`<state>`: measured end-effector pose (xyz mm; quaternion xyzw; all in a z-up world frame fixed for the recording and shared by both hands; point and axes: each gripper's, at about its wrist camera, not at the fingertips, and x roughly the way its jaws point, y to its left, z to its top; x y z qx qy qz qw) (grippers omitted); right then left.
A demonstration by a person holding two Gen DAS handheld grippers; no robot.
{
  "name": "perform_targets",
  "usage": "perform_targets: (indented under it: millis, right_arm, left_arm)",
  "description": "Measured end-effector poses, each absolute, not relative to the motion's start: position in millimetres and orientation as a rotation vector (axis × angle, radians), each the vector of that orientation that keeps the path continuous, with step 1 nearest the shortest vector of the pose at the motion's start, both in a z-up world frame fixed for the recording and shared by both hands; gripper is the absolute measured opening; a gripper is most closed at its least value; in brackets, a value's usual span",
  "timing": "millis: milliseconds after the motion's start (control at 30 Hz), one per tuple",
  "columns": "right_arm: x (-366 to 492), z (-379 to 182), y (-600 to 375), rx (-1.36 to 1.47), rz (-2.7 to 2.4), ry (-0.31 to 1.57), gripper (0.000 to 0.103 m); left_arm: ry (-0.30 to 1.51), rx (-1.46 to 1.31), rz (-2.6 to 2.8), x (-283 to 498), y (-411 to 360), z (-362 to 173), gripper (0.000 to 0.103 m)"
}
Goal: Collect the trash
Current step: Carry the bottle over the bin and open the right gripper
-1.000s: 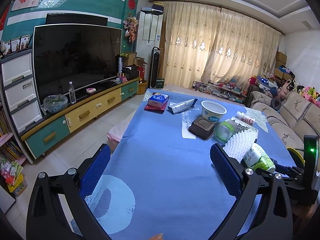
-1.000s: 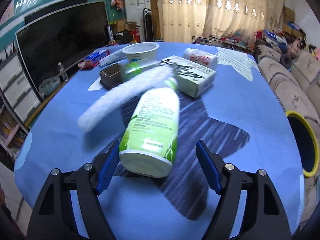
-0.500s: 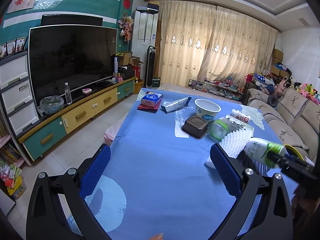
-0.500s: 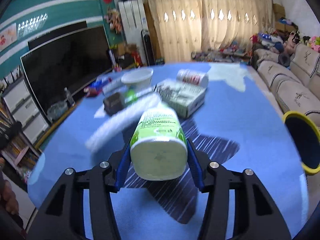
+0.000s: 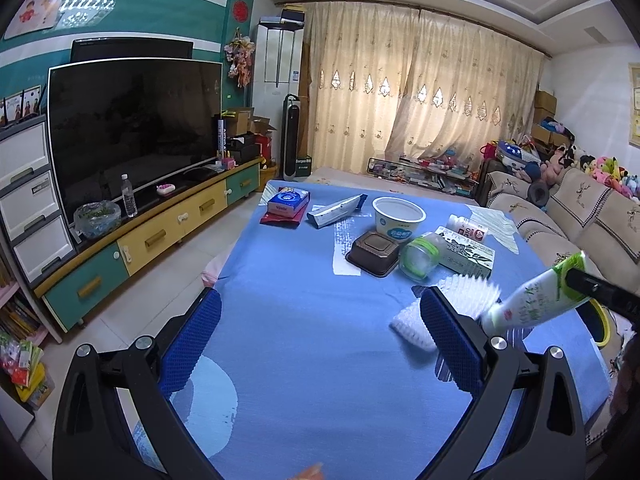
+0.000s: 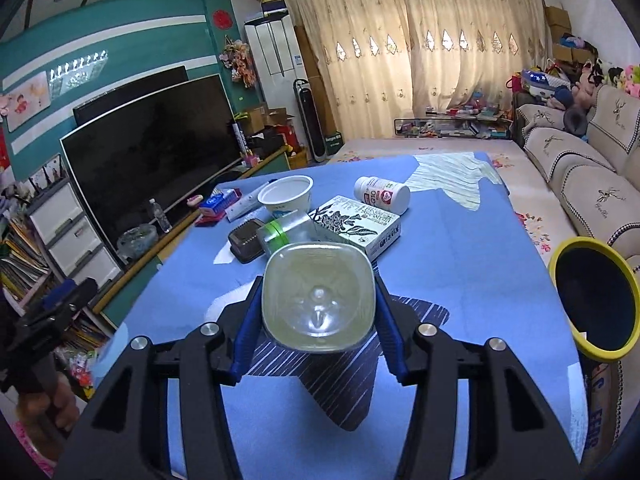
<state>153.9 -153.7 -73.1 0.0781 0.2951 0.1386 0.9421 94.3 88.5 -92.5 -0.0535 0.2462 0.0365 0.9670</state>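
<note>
My right gripper is shut on a green-and-white plastic bottle, held bottom-first toward the camera, lifted above the blue table. In the left wrist view the bottle hangs tilted at the right, over a white foam net. My left gripper is open and empty above the table's near left part. A black bin with a yellow rim stands at the table's right side.
On the far table lie a white bowl, a dark plastic tray, a clear jar with green lid, a printed carton, a white pill bottle, a foil pouch and a tissue pack. A sofa is at right.
My right gripper closed on the bottle and lifted it off the table, tilting its bottom toward the camera. The left gripper rose slightly and stayed open.
</note>
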Motion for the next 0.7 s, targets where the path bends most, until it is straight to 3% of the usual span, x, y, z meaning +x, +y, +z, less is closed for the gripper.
perform_targets:
  millis: [467, 700]
  right_arm:
    - [148, -43, -214, 0.254, 0.263, 0.568, 0.049]
    - [152, -32, -291, 0.278, 0.037, 0.500, 0.049]
  left_arm:
    - [0.522, -0.054, -0.082, 107, 48, -92, 0.098]
    - [0.567, -0.054, -0.178, 127, 26, -101, 0.098]
